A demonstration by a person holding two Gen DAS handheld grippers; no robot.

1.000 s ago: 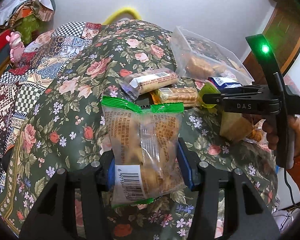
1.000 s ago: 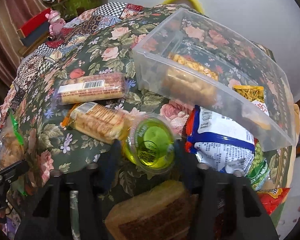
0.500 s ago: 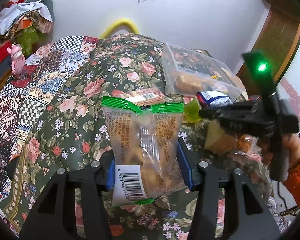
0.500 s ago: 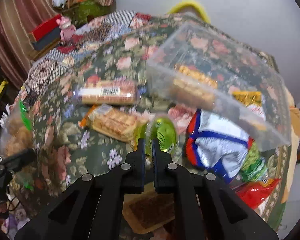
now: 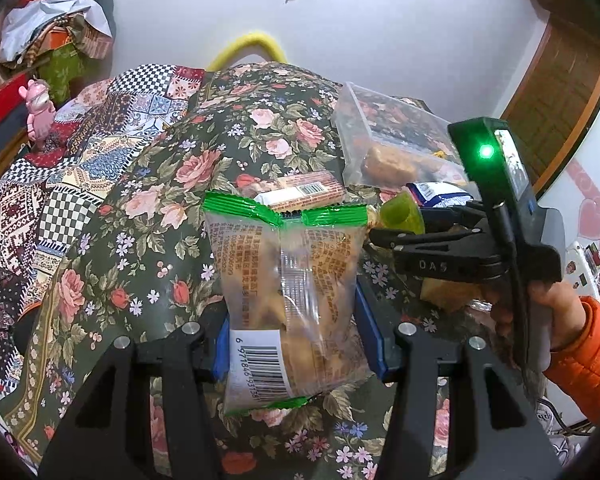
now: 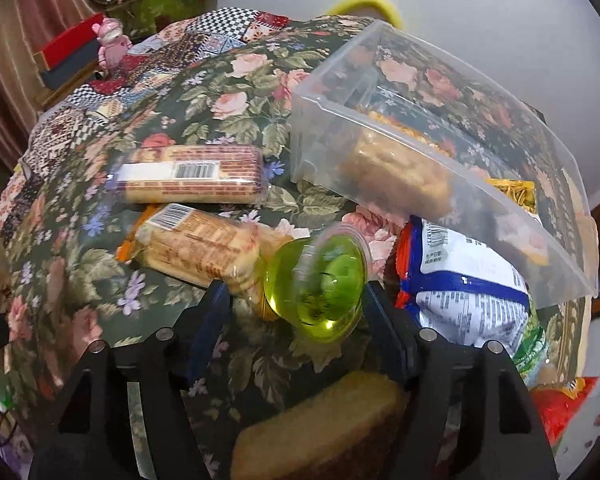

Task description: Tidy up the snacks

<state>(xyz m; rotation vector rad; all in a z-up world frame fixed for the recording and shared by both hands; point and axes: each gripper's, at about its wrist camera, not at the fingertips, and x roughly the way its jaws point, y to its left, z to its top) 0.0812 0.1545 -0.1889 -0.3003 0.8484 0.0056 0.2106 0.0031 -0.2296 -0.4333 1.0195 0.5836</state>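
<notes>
My left gripper (image 5: 296,340) is shut on a clear snack bag with green edges (image 5: 288,280), held upright above the floral tablecloth (image 5: 148,240). My right gripper (image 6: 296,304) points down over a green jelly cup (image 6: 320,284). Its jaws are opening, and the cup lies tipped and blurred between them, close to the right finger and apart from the left one. The left wrist view shows the right gripper (image 5: 396,229) at the right, beside the cup (image 5: 400,212). A clear plastic bin (image 6: 324,136) with snacks inside stands behind the cup.
Two cracker packs (image 6: 192,180) (image 6: 200,244) lie left of the cup. A blue-and-white bag (image 6: 468,280) leans against the bin, with a red bag (image 6: 564,408) at the table edge. A cake slice (image 6: 320,424) lies under the right gripper. A hand with an orange sleeve (image 5: 580,332) holds it.
The right jaws were open round the upright cup, snapped shut half a second ago, and now stand open again with the cup tipped over. The left gripper still holds its bag.
</notes>
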